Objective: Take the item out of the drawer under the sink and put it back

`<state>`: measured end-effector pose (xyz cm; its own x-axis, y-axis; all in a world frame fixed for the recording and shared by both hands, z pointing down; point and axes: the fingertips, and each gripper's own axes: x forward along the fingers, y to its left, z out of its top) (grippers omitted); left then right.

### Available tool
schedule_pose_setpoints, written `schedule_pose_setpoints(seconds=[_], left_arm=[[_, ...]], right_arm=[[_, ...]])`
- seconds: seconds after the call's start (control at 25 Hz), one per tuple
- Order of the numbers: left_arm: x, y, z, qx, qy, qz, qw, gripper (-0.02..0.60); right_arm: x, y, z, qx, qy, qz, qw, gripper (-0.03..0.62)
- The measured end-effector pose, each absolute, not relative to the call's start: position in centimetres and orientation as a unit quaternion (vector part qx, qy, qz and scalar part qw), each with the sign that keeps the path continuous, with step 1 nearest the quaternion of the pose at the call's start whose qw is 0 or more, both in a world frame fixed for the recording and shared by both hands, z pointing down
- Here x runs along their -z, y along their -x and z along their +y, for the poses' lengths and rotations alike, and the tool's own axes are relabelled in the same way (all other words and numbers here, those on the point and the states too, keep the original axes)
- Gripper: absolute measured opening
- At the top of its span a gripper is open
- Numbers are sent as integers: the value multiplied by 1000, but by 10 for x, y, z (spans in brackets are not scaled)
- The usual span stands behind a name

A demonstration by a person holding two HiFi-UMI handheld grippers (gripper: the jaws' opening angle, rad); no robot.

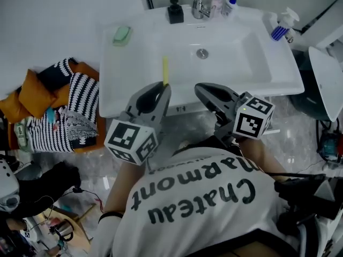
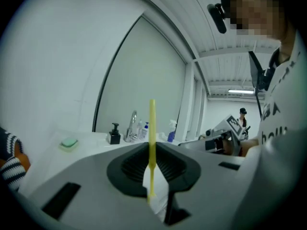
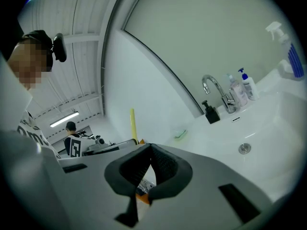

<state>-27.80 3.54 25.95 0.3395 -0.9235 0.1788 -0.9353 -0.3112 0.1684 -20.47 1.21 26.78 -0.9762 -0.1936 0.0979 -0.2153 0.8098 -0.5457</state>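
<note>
A thin yellow stick (image 1: pixel 165 70) juts forward from my left gripper (image 1: pixel 162 88), which is shut on its lower end. The stick's tip reaches over the front rim of the white sink (image 1: pixel 134 98). In the left gripper view the yellow stick (image 2: pixel 152 128) stands upright between the dark pads of the left gripper (image 2: pixel 152 146). My right gripper (image 1: pixel 206 90) is just to the right, also at the sink's front edge, its jaw tips together and nothing between them. In the right gripper view the right gripper (image 3: pixel 151 146) points at the basin, with the yellow stick (image 3: pixel 133 123) to its left. The basin hides the drawer below.
On the sink's back edge stand a faucet (image 1: pixel 199 1), a black soap dispenser (image 1: pixel 175 10), small bottles (image 1: pixel 230 4) and a green soap (image 1: pixel 121 35); a spray bottle (image 1: pixel 281 28) is at the right corner. A basket of striped cloth (image 1: pixel 64 106) sits left, a toilet (image 1: pixel 328 79) right.
</note>
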Motion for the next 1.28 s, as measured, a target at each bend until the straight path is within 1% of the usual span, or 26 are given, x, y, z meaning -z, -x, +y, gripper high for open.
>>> schedule_pose_setpoints(seconds=[0.44,0.76,1.28], left_arm=[[-268,352,41,-7,-764,-632,127,51],[-268,363,28,-14,-754,-646,121,51],[-270,388,-52,-27,-731,-668,137,51]], right_arm=[[-263,257,15,-265,-70,-959,66,11],[-264,268,-4,-267,-58,-960,60,11],[-263,277,-97,-276,-46,-959,51,11]])
